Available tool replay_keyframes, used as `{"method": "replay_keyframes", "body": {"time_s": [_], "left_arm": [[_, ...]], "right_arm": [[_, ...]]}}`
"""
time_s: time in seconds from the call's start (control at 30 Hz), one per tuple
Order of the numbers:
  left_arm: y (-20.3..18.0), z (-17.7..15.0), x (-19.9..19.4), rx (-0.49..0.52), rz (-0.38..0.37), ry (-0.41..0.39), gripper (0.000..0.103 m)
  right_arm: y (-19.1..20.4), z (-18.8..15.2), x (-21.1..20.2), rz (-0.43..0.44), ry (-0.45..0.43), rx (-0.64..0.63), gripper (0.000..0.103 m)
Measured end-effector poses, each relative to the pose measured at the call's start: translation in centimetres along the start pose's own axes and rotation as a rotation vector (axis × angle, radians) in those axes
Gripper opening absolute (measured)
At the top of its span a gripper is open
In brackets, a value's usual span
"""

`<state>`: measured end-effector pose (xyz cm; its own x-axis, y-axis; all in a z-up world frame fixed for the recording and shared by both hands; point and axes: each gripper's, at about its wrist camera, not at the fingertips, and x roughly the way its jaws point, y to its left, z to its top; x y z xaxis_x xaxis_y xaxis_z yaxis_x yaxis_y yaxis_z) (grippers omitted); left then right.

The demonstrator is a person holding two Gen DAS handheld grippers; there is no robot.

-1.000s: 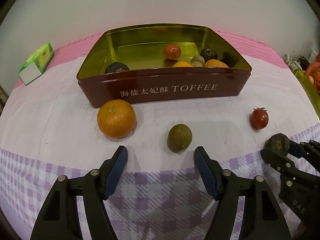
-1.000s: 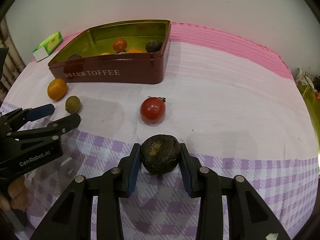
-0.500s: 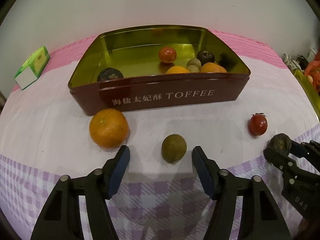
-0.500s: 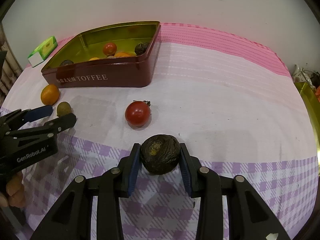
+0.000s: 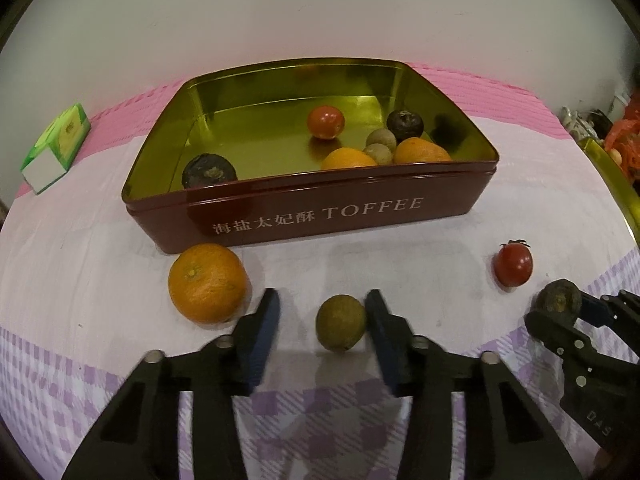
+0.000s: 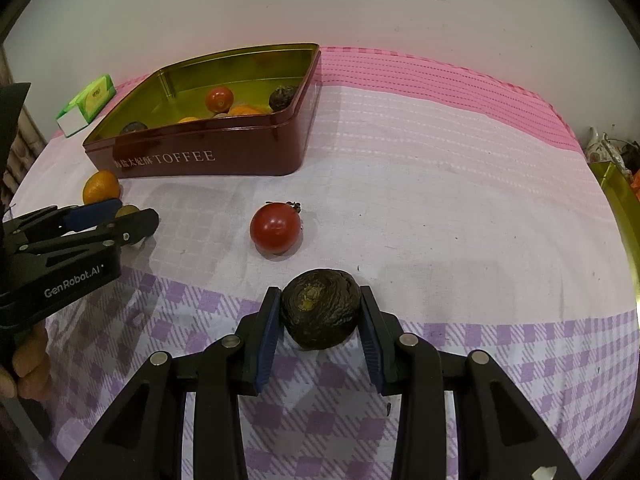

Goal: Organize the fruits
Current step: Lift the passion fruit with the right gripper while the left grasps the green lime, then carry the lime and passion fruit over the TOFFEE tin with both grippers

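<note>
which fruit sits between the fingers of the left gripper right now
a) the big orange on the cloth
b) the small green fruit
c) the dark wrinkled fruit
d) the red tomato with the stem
b: in the left wrist view the small green fruit lies between the closing jaws of the left gripper, with a gap on its left side. The orange lies outside, and the dark wrinkled fruit is in the right gripper.
</note>
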<state>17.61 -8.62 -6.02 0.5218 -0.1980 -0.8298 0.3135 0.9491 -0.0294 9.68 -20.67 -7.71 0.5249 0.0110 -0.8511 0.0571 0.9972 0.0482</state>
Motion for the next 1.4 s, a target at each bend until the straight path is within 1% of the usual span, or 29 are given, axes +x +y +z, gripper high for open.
{"method": "replay_keyframes", "body": {"time_s": [0.13,0.2,0.33,0.67,1.4], "left_arm": [[-0.1,-0.3,-0.2,0.006,-0.004,-0.008,0.035],[-0.1,-0.4,-0.3,0.009,-0.009,-0.009,0.030],[0.0,-0.8,-0.7,0.012,-0.011,-0.007,0.026],[0.1,-1.6,-1.2,0.013,-0.017,0.002,0.025],[0.9,-2.8,-2.2,-0.026,-0.028,0.024,0.025]], "right_arm": [[0.0,0.0,0.0,-0.001,-0.001,0.001,0.035],[0.0,0.0,0.0,-0.003,-0.002,-0.001,0.035],[0.1,0.1,0.0,-0.007,-0.003,-0.001,0.035],[0.2,0.1,0.1,-0.016,-0.001,0.000,0.035],[0.2,0.0,0.1,-0.022,0.005,-0.010,0.034]]}}
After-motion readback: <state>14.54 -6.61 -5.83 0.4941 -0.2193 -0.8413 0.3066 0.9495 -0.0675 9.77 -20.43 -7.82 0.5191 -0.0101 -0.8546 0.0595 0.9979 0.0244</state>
